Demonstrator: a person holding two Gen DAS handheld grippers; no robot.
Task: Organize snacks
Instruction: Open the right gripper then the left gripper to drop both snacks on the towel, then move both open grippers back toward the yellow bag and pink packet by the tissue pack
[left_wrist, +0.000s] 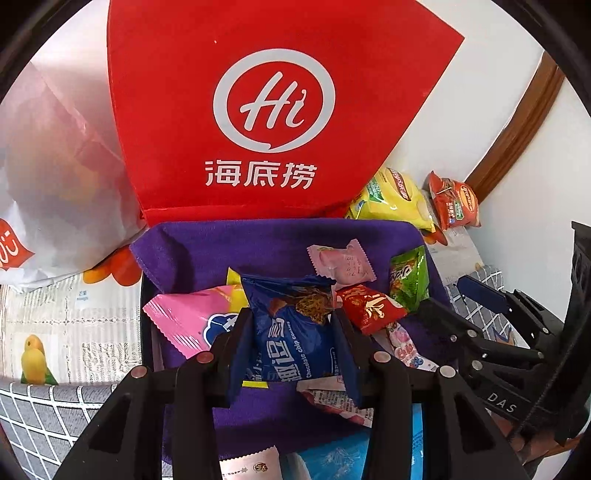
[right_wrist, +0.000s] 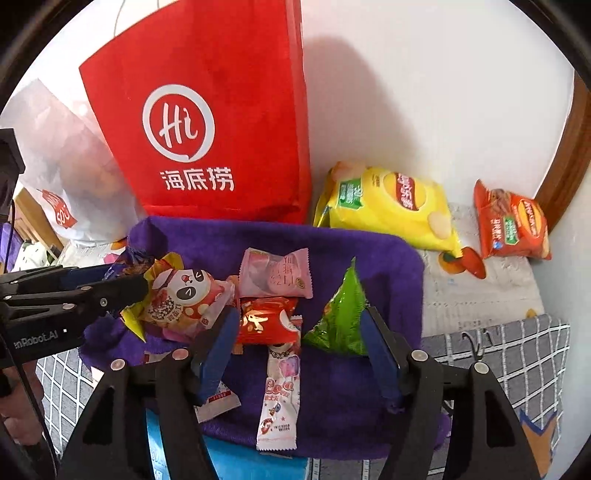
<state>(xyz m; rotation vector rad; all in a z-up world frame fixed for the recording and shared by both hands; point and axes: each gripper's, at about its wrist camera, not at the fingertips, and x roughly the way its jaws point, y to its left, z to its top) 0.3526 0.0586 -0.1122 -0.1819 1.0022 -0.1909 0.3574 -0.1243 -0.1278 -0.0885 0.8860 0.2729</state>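
A heap of small wrapped snacks lies on a purple cloth (right_wrist: 332, 240) that lines a shallow tray, in front of a red paper bag (left_wrist: 258, 110) standing against the wall.

In the left wrist view, going from left to right, there is a pink packet (left_wrist: 184, 317) with a zigzag edge, then a blue chocolate chip cookie packet (left_wrist: 295, 332), glossy and crumpled. The left gripper (left_wrist: 291, 332) has its jaws pinching this blue packet from both sides, the foil bulging between them. Past it lie a pale pink wrapped cake (left_wrist: 341, 264), a red foil packet (left_wrist: 369, 308) and a green packet (left_wrist: 408, 277).

In the right wrist view, the left gripper (right_wrist: 142, 290) reaches in from the left beside a panda-printed packet (right_wrist: 184, 299). The pale pink cake (right_wrist: 275, 275) lies behind the red foil packet (right_wrist: 267, 321), and a long pink-and-white candy sachet (right_wrist: 279, 398) lies nearer the camera. The right gripper (right_wrist: 299, 332) has its jaws spread wide, the red packet between them and untouched; the green packet (right_wrist: 343, 321) stands on edge just inside the right-hand blue finger pad (right_wrist: 380, 354), and I cannot tell whether they touch.

Further right, on the bench by the wall, lie a yellow crisp bag (right_wrist: 391, 206) and an orange crisp bag (right_wrist: 513, 225).
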